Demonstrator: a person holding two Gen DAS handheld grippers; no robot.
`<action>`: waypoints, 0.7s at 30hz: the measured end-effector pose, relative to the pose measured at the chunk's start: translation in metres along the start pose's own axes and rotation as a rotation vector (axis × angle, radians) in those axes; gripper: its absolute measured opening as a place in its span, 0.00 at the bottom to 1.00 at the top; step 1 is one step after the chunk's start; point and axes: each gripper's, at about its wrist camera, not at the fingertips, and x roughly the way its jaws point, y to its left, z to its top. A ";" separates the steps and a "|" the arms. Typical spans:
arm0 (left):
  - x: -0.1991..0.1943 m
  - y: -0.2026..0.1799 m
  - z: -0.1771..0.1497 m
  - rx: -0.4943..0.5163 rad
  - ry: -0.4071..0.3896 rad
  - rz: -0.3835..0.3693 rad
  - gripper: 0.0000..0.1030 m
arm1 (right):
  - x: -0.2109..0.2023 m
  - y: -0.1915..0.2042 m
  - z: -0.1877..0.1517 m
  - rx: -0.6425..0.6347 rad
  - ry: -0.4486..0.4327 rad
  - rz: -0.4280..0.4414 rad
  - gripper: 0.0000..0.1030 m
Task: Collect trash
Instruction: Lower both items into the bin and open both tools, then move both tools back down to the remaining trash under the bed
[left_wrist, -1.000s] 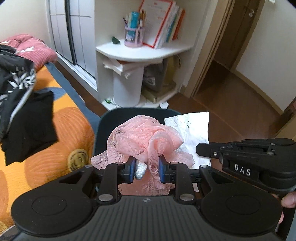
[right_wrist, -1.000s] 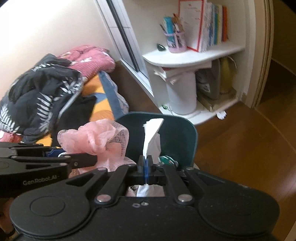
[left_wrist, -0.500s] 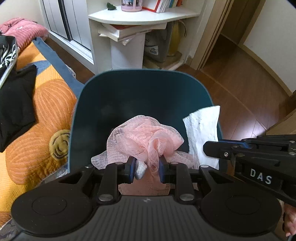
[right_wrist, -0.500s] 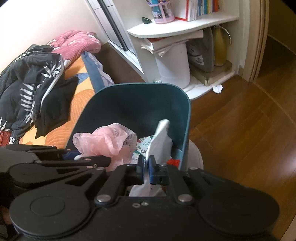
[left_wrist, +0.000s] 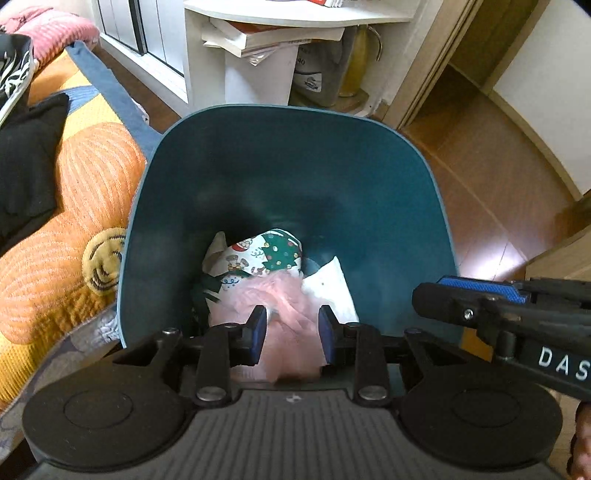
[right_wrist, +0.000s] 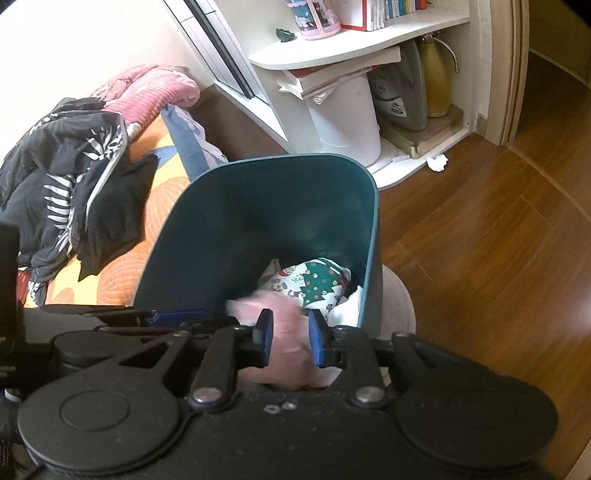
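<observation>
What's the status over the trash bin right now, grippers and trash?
Left gripper and right gripper both opening over the teal bin. Pink mesh and white tissue inside, blurred. Nothing blocking the bin.

Pink mesh (left_wrist: 286, 295) and tissue (left_wrist: 328, 286) now binned

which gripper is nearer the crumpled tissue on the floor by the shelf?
Right. The right gripper is over the bin's side facing the tissue; the left gripper is on its far side.
</observation>
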 end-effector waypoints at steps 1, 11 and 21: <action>-0.003 0.000 0.000 -0.004 -0.005 -0.001 0.29 | -0.002 0.001 -0.001 -0.002 -0.003 0.002 0.22; -0.065 0.005 -0.015 -0.010 -0.111 -0.021 0.65 | -0.043 0.022 -0.007 -0.046 -0.058 0.050 0.30; -0.152 0.031 -0.049 -0.036 -0.233 -0.005 0.65 | -0.091 0.078 -0.021 -0.158 -0.123 0.145 0.38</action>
